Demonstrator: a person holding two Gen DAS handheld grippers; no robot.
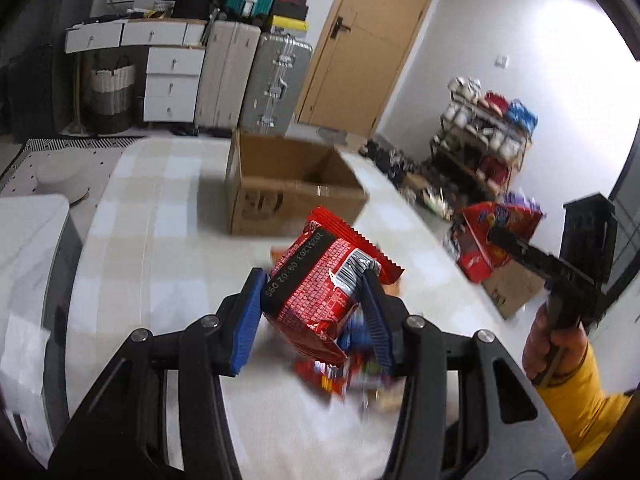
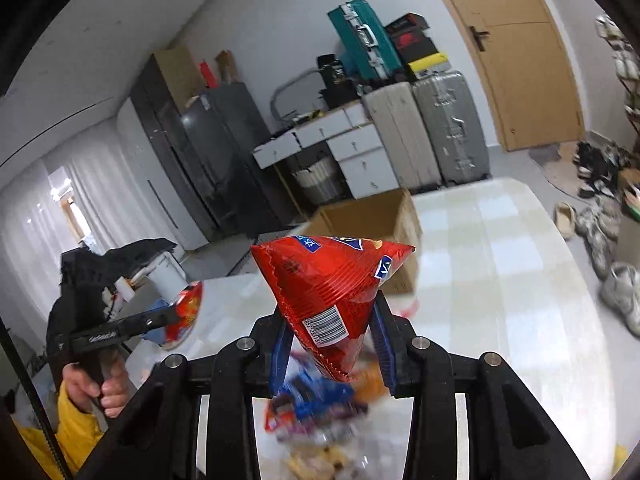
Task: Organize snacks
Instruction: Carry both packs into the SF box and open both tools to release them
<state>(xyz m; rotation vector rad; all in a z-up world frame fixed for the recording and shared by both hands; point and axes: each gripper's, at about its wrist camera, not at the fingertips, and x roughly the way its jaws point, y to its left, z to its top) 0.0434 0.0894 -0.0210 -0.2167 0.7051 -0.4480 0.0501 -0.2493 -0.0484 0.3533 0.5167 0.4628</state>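
My left gripper point(image 1: 314, 286) is shut on a red snack packet with a black date strip and barcode point(image 1: 320, 280), held above the table. My right gripper point(image 2: 332, 332) is shut on a red chip bag with a barcode point(image 2: 332, 280), also lifted; it shows in the left wrist view point(image 1: 494, 236) at the right. The left gripper with its packet shows in the right wrist view point(image 2: 184, 312) at the left. An open cardboard box point(image 1: 288, 196) stands on the table beyond both grippers and also shows in the right wrist view point(image 2: 372, 216). A blurred pile of loose snacks point(image 2: 316, 404) lies under the grippers.
The table has a pale checked cloth point(image 1: 160, 240). Suitcases point(image 1: 276, 80), white drawers point(image 1: 172, 84) and a wooden door point(image 1: 372, 40) stand behind it. A shoe rack point(image 1: 484, 136) and shoes on the floor point(image 2: 600, 236) are to the right.
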